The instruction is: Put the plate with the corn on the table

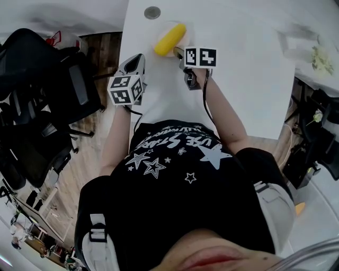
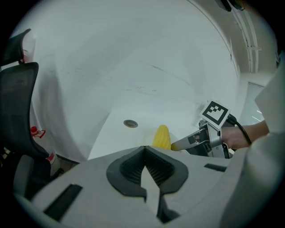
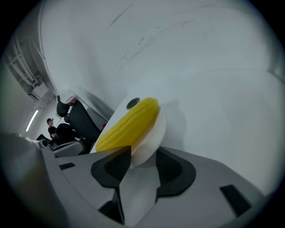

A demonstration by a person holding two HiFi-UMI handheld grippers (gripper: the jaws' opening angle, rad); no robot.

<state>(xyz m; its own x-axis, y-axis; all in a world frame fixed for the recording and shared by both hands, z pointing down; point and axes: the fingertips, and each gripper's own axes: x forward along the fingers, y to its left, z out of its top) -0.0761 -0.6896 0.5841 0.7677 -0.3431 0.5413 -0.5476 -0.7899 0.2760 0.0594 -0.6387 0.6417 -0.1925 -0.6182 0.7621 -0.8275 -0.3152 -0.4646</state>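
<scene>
A yellow corn cob [image 1: 169, 39] lies on a small white plate [image 1: 165, 25] at the far end of the white table [image 1: 243, 79]. My right gripper [image 1: 178, 52] reaches the plate's near rim. In the right gripper view the plate [image 3: 153, 133] with the corn [image 3: 129, 124] has its rim between the jaws of the right gripper [image 3: 143, 153], which stand apart and do not press on it. My left gripper [image 1: 136, 58] hovers at the table's left edge, shut and empty. The left gripper view shows the left gripper [image 2: 144, 148], the corn [image 2: 161, 136] and the right gripper [image 2: 178, 145].
A round grey grommet [image 1: 152, 12] sits in the tabletop just beyond the plate. Black office chairs [image 1: 47, 95] stand left of the table. More furniture and a tray-like thing [image 1: 296, 39] are at the right. The person's torso fills the lower head view.
</scene>
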